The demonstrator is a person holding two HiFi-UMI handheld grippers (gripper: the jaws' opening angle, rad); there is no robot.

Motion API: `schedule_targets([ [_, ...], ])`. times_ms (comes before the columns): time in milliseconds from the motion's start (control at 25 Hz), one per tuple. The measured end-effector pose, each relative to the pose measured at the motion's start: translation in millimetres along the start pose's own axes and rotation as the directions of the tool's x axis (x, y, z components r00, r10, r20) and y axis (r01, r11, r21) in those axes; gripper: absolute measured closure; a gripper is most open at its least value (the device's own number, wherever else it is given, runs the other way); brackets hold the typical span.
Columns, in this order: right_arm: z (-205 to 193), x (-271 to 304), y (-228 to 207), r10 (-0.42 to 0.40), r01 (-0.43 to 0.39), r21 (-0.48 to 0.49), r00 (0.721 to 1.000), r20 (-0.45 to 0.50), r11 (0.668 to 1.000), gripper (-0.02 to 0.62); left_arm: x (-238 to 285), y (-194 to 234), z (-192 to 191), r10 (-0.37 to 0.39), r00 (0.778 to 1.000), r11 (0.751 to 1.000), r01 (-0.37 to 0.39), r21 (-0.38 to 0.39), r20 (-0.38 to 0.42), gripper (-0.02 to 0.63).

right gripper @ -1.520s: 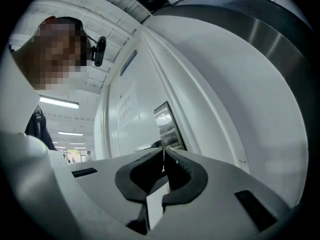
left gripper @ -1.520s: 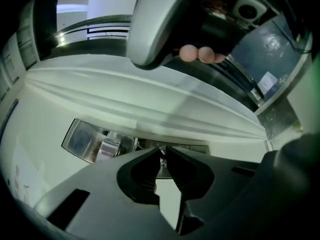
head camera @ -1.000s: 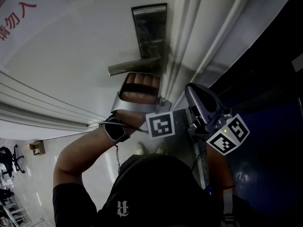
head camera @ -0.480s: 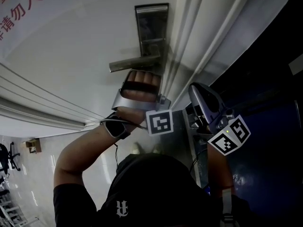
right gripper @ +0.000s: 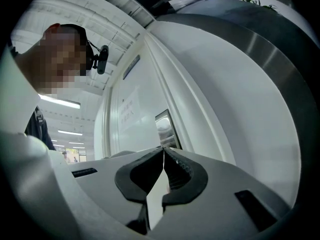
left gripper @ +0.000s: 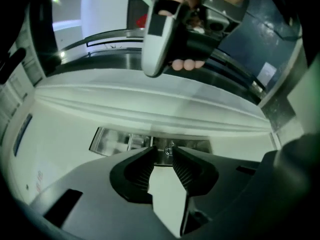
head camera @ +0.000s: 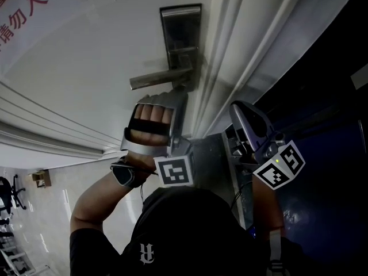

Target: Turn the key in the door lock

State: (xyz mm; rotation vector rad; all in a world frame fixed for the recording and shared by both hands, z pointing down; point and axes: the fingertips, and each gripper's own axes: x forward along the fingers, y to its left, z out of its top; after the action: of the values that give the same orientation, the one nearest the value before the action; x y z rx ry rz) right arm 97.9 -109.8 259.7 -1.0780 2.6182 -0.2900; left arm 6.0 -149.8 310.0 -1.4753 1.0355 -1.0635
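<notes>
- The white door (head camera: 103, 50) has a shiny metal lock plate (head camera: 181, 36) on it, close to the door's edge.
- A metal handle (head camera: 156, 81) sticks out from the lock plate to the left.
- The left claw (left gripper: 162, 151) points at the lock plate, very near it. In the head view it sits just under the handle.
- The left claw has just been opening. Its two dark ribbed pads (left gripper: 142, 170) now stand apart, and they squeeze nothing.
- In the gap at the tips of the left claw you can see a small round bit (left gripper: 169, 149) on the lock plate. I cannot tell if it is the key or only the keyhole. The pads do not press on it.
- A hand (head camera: 150, 119) with a dark strap over the fingers holds the left claw. Its marker cube (head camera: 174, 171) is on the near side.
- The right claw (right gripper: 163, 151) is clenched. Its pads meet at the tips, and nothing is between them.
- The right claw is held to the right of the left claw, by the white door frame (head camera: 230, 68), well apart from the lock plate. From there the lock plate shows far off, past its tips.
- The right claw's marker cube (head camera: 279, 164) has a small green light on it.
- Red writing (head camera: 23, 16) is on the door at the far left.
</notes>
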Motion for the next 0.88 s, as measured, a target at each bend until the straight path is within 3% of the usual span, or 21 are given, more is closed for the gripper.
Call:
schedule_targets([
  [120,2.6,-0.3,-4.2,-0.003,0.003,0.017,1.0,0.011,1.0,0.58,-3.6,-5.5,-9.1,-0.014,1.0,0.98,0.017,-0.197,0.017,0.492],
  [280,2.7,2.7,-2.6,-0.001,0.001,0.015,1.0,0.013,1.0,0.58,4.0,-15.2,-10.8,-0.031,0.999,0.92,0.04,-0.391,0.029,0.494],
  [360,2.2,5.2,0.5,0.003,-0.003,0.001,1.0,0.011,1.0,0.58,6.7,-17.4,-9.3,-0.031,0.999,0.893,0.043,-0.448,0.034,0.494],
  [560,0.0,8.7,6.0,0.007,-0.007,-0.03,1.0,0.001,1.0,0.58,13.9,-17.9,-3.3,-0.012,0.998,0.859,0.039,-0.51,0.055,0.494],
  [640,0.4,8.2,5.9,0.006,-0.006,-0.033,1.0,0.001,0.999,0.58,15.5,-15.3,-2.9,-0.008,0.998,0.821,0.046,-0.569,0.069,0.494],
  [680,0.7,7.7,5.3,0.005,-0.005,-0.033,1.0,0.002,0.999,0.58,15.7,-14.3,-3.0,-0.012,0.997,0.787,0.059,-0.614,0.081,0.495],
  [720,1.2,7.2,4.6,0.004,-0.003,-0.032,1.0,0.003,0.999,0.58,15.8,-13.6,-3.3,-0.019,0.995,0.737,0.079,-0.671,0.096,0.499],
  [760,1.6,6.8,4.0,0.003,-0.003,-0.031,1.0,0.004,1.0,0.58,15.8,-13.1,-4.1,-0.03,0.993,0.669,0.106,-0.736,0.116,0.5],
  [800,1.9,6.5,3.7,0.003,-0.003,-0.031,1.0,0.006,1.0,0.58,16.1,-12.9,-5.7,-0.043,0.99,0.583,0.136,-0.801,0.137,0.502],
  [880,2.2,6.4,3.3,0.004,-0.004,-0.029,1.0,0.006,1.0,0.58,17.8,-12.0,-11.2,-0.061,0.982,0.384,0.188,-0.904,0.178,0.502],
])
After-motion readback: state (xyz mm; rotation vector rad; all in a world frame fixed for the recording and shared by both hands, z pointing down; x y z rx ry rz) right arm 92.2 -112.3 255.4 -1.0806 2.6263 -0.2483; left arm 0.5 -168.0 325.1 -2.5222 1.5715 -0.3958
